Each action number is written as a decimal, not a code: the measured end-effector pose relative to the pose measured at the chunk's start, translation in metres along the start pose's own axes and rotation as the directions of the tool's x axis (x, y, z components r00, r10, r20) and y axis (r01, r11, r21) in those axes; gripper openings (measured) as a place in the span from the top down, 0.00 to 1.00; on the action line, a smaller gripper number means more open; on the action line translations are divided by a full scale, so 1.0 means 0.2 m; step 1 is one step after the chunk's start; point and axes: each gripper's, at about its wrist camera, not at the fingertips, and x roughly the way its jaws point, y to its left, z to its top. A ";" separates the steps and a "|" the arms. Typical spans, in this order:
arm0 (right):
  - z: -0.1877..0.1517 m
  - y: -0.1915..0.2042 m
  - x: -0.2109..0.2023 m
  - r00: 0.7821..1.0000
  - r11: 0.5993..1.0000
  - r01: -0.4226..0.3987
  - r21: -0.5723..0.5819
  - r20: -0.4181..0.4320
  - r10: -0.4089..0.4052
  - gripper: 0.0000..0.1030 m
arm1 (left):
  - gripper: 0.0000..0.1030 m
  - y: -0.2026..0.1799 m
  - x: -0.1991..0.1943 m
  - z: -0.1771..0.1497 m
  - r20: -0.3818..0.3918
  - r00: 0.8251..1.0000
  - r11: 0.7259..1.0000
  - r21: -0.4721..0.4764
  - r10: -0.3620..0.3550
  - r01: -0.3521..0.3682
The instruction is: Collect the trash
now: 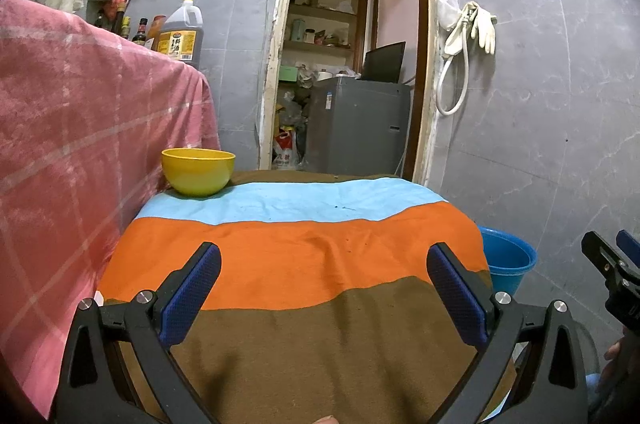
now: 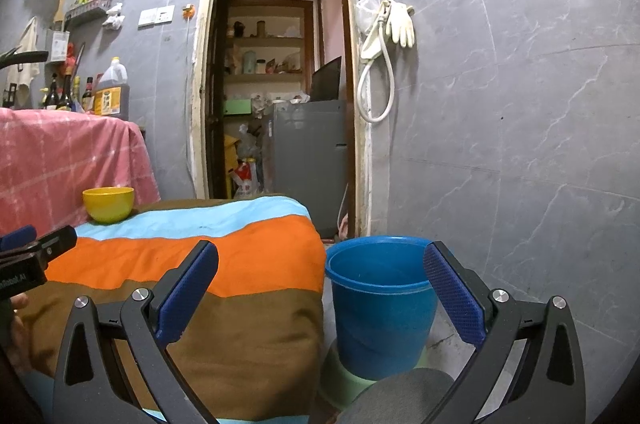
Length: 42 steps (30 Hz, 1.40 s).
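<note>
Just beyond the wide-open right gripper [image 2: 320,288] stands the blue bucket [image 2: 380,308].

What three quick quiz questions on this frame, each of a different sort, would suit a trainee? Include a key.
1. True or false: the left gripper is shut on a piece of trash.
2. Multiple choice: where does the blue bucket stand? A) on the striped cloth B) on the floor off the table's right edge C) inside the doorway
3. Fill in: the only item on the striped cloth is a yellow ____ at its far left corner.

Key: 1. false; both it and the right gripper are open and hold nothing. 2. B. 3. bowl.
</note>
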 end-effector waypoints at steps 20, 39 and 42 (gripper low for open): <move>0.01 0.01 0.00 1.000 1.000 -0.001 0.004 -0.008 0.001 0.00 | 0.02 0.00 0.00 0.00 0.000 1.000 1.000 -0.004 0.002 -0.002; 0.01 0.02 0.00 1.000 1.000 0.000 0.004 -0.008 0.000 0.00 | 0.02 -0.02 -0.01 -0.01 0.001 1.000 1.000 -0.011 0.009 -0.009; 0.01 0.02 0.00 1.000 1.000 0.000 0.005 -0.010 0.000 0.00 | 0.02 -0.02 0.00 -0.01 0.001 1.000 1.000 -0.012 0.009 -0.009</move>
